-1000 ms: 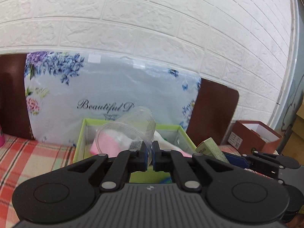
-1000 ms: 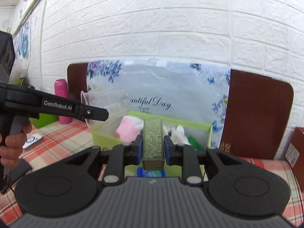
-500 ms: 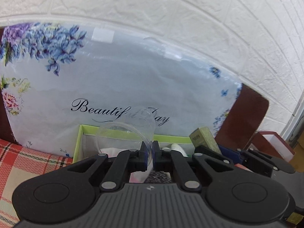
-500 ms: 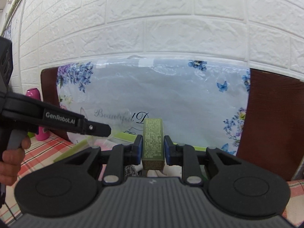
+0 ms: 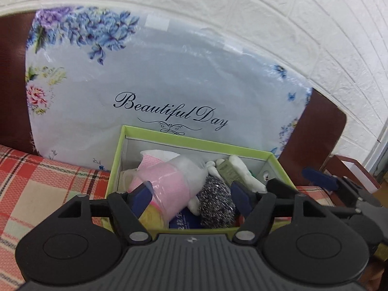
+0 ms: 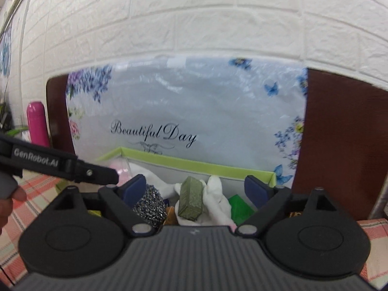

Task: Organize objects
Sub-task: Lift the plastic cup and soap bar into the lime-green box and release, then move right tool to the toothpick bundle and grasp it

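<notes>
White brick wall behind, green box below my right hand-held gripper, jaws opening, olive carton lying loose between them, my left hand-held gripper opening too.

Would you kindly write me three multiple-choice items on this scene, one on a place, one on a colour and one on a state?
1. Where is the steel scourer?
A. On the checked cloth
B. Inside the green box
C. On the wall

2. What colour is the flask at the left of the right wrist view?
A. Pink
B. Yellow
C. Black

3. How does the olive carton stand to the right hand-held gripper?
A. Clamped between the pads
B. Lying free in the box, pads apart from it
C. Hanging above the box

Key: 1 B, it sits among the box's contents; 2 A, its body is bright pink; 3 B, the jaws are opening, clear of it.
</notes>
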Tool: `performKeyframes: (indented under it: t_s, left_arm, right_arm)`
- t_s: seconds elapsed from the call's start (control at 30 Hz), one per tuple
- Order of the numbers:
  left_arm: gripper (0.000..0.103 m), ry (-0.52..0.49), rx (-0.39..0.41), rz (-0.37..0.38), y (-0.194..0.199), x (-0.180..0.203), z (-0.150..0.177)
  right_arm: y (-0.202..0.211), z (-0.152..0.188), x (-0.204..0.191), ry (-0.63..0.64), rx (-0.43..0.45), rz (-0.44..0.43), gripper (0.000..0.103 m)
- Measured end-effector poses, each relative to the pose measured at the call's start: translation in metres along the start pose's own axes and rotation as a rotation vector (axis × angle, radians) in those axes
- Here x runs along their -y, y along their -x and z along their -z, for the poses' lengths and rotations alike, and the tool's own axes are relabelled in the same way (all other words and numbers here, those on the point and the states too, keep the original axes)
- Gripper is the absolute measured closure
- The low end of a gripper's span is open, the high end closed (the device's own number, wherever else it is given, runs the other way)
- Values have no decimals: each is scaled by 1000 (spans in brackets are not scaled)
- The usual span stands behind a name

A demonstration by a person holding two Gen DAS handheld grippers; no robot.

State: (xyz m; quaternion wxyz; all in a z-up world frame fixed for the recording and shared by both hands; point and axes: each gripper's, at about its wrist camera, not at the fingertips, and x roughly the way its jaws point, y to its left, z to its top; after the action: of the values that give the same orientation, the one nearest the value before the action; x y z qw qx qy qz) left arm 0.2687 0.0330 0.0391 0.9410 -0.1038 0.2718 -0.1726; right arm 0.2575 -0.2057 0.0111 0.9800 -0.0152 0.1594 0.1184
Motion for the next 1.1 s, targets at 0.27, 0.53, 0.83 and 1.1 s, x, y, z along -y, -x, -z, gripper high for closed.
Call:
performKeyframes:
  t_s: [0.27, 0.53, 0.83, 1.1]
  left_arm:
    - [23, 12, 3, 6, 39, 23, 32]
    - [23, 5, -65, 51, 55, 46, 93]
    - [23, -2, -142, 69, 54, 59, 125]
    - [23, -70, -126, 133, 43, 79, 119]
  right_arm:
    - [78, 3, 8, -43, 45, 22, 3]
    - [135, 57, 21, -48, -53, 35, 3]
    - [118, 125, 29, -22, -293, -8, 8]
    - [116, 130, 21, 9, -340, -29, 66]
